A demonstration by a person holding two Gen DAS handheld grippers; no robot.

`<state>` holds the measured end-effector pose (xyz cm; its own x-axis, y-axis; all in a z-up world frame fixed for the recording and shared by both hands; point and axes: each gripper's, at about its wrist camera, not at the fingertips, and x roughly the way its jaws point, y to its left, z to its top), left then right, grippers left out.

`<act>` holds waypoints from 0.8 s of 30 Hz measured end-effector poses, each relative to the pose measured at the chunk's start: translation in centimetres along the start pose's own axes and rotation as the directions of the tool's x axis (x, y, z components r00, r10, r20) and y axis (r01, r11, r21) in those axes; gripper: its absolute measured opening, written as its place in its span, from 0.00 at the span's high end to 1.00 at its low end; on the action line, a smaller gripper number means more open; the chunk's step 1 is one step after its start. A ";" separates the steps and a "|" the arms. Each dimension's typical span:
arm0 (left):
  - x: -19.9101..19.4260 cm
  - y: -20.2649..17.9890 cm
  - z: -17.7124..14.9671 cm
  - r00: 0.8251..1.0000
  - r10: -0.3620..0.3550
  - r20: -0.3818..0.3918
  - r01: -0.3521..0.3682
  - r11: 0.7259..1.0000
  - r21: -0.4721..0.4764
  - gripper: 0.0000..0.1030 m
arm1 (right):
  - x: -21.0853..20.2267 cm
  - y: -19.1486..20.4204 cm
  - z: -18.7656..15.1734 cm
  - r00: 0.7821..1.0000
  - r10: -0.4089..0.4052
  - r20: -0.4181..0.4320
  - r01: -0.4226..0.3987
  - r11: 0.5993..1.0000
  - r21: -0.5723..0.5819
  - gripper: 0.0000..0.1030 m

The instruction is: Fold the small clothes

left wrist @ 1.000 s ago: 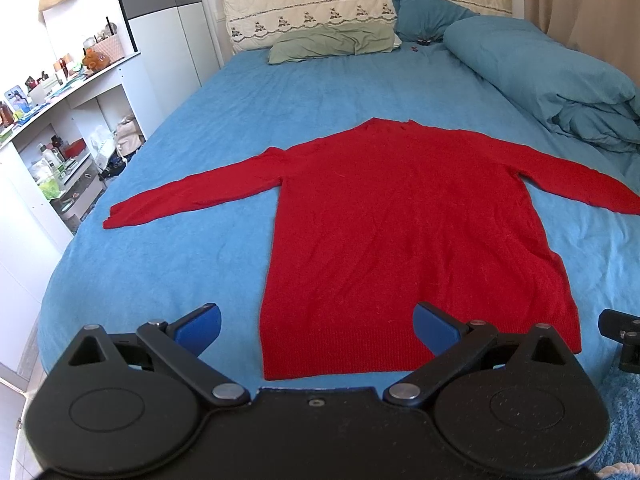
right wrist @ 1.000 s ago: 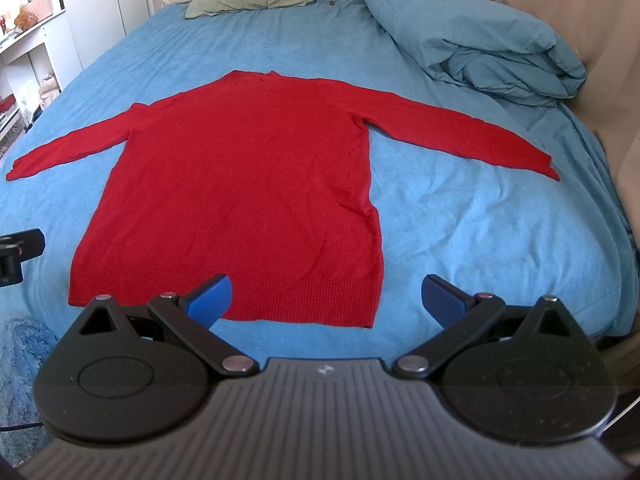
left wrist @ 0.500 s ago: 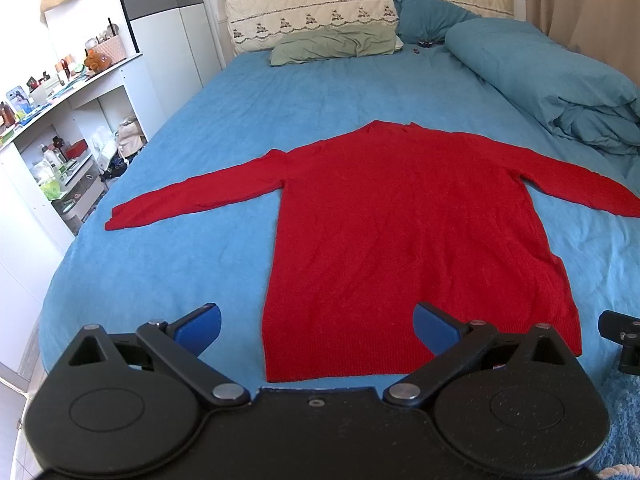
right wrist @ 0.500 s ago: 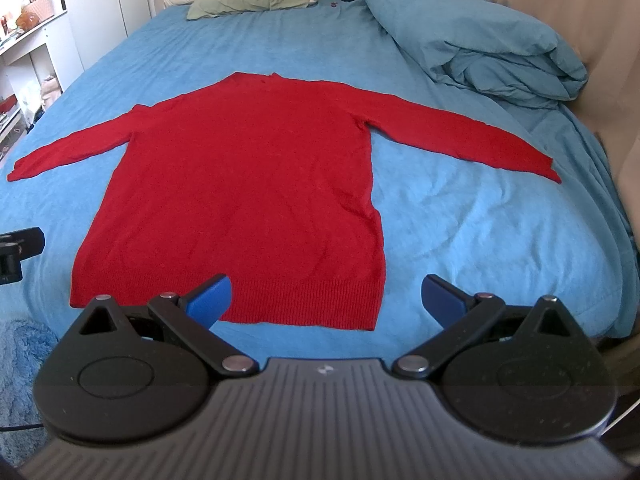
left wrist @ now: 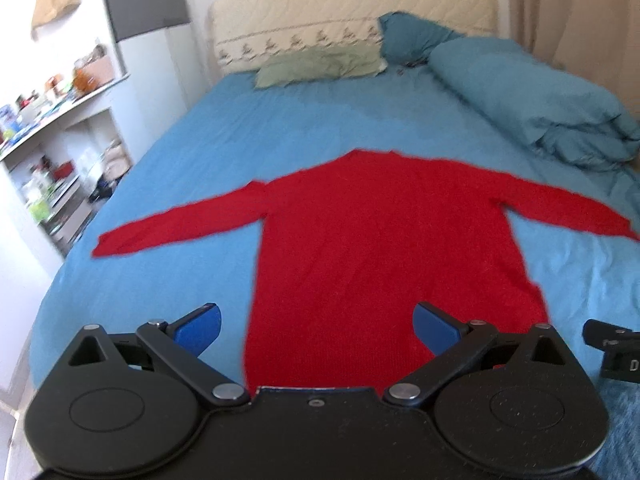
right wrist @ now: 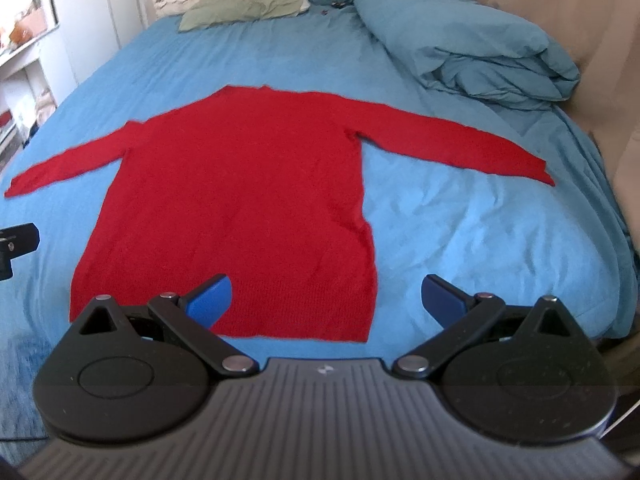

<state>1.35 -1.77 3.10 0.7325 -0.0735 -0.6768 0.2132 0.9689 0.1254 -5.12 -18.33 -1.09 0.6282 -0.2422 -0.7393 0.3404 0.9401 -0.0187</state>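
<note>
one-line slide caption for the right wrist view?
Open right tool poised at the hem of a red sweater spread flat, sleeves out, on a blue bed sheet.

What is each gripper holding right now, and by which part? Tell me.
Nothing. The left gripper and right gripper are both open and empty above the hem of the red sweater, which lies flat and unfolded.
</note>
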 end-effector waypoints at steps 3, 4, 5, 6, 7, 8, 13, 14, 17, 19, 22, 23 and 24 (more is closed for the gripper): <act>1.0 -1.8 2.6 0.999 -0.034 0.042 0.033 0.999 0.021 0.00 | 0.3 -1.4 1.8 0.999 -0.027 0.031 0.026 0.999 0.031 0.00; 1.5 -2.5 3.7 0.997 -0.057 0.055 0.055 0.998 0.025 0.00 | 0.7 -2.1 2.5 0.998 -0.036 0.041 0.034 0.998 0.047 0.00; 2.0 -3.0 4.5 0.995 -0.076 0.066 0.074 0.997 0.026 0.00 | 1.1 -3.0 3.2 0.998 -0.046 0.050 0.043 0.997 0.062 0.00; 2.8 -3.7 5.5 0.992 -0.100 0.079 0.098 0.995 0.028 0.00 | 1.6 -3.8 3.9 0.997 -0.059 0.058 0.054 0.996 0.077 0.00; 3.5 -4.4 6.3 0.988 -0.127 0.091 0.124 0.992 0.035 0.00 | 2.3 -4.6 4.8 0.995 -0.075 0.066 0.069 0.994 0.090 0.00; 4.5 -5.1 7.3 0.984 -0.152 0.098 0.149 0.988 0.040 0.00 | 3.1 -5.6 5.7 0.993 -0.093 0.069 0.085 0.991 0.102 0.00; 11.0 -9.2 11.4 0.971 -0.230 0.062 0.227 0.973 0.044 0.00 | 8.3 -11.5 9.6 0.980 -0.171 0.097 0.150 0.970 0.193 0.00; 12.5 -10.3 12.2 0.969 -0.237 0.068 0.234 0.971 0.053 0.00 | 9.3 -12.7 10.0 0.977 -0.185 0.103 0.160 0.964 0.211 0.00; 16.6 -13.6 14.0 0.962 -0.255 0.101 0.246 0.965 0.086 0.00 | 13.7 -16.3 11.6 0.963 -0.238 0.125 0.200 0.945 0.257 0.00; 19.4 -15.3 14.6 0.953 -0.285 0.102 0.276 0.956 0.096 0.00 | 17.2 -18.7 12.3 0.954 -0.273 0.124 0.228 0.930 0.288 0.00; 24.3 -18.0 15.7 0.936 -0.349 0.047 0.344 0.935 0.087 0.00 | 21.6 -22.1 12.5 0.943 -0.309 0.122 0.248 0.899 0.362 0.00; 26.2 -19.0 16.0 0.933 -0.358 0.030 0.355 0.931 0.081 0.00 | 22.7 -22.9 12.3 0.940 -0.316 0.127 0.245 0.886 0.394 0.00; 27.6 -19.7 16.3 0.935 -0.355 0.018 0.353 0.932 0.078 0.00 | 24.0 -23.9 12.0 0.939 -0.319 0.128 0.237 0.870 0.432 0.00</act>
<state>27.93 -26.71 -6.19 0.6206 -0.4172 -0.6639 0.5077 0.8591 -0.0653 10.23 -49.50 -10.30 0.5709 -0.5579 -0.6024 0.7471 0.6572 0.0994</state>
